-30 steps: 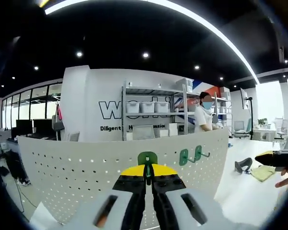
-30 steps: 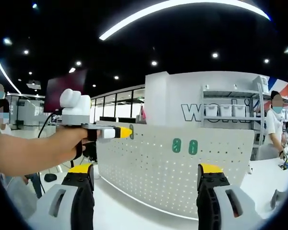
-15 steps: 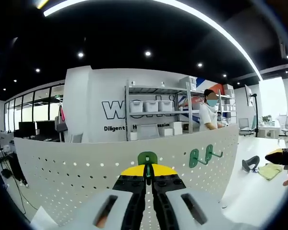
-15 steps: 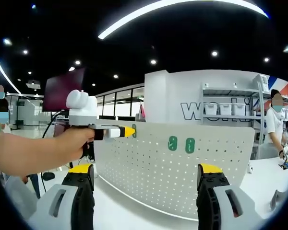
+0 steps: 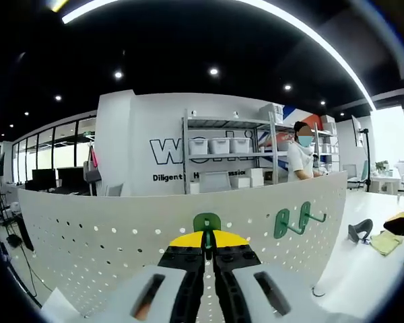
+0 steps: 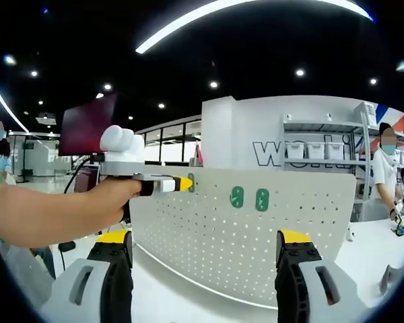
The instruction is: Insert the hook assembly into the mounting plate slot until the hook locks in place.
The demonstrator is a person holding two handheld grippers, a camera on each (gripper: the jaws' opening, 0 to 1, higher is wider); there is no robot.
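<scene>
In the left gripper view our left hand-held gripper (image 5: 208,243) has its jaws pressed together on a green hook assembly (image 5: 207,223), held up against the white perforated mounting plate (image 5: 87,229) near its top edge. Two more green hooks (image 5: 293,220) already hang on the plate off to the right. In the right gripper view the same plate (image 6: 209,235) stands upright on the white tabletop (image 6: 188,303). The two hung hooks (image 6: 249,198) show on its face, and the left hand-held gripper (image 6: 186,184) reaches in at the plate's upper left corner. Our right hand-held gripper (image 6: 206,250) has its jaws wide apart, with nothing between them, well short of the plate.

The risks, as we judge them:
- The hook's tabs may miss the slot, because the closed jaws hide the contact point from us.
- The plate looks free-standing and nothing steadies it, so a firm push could tip it or slide it along the tabletop.
- A grip this close to the hook's foot may let it twist as it seats, so it fails to lock.

On the far wall we read large dark letters beginning "wo", then a smaller line that starts "Diligent"; a shelving rack hides the rest. We cannot read any writing on the hooks or the plate.
</scene>
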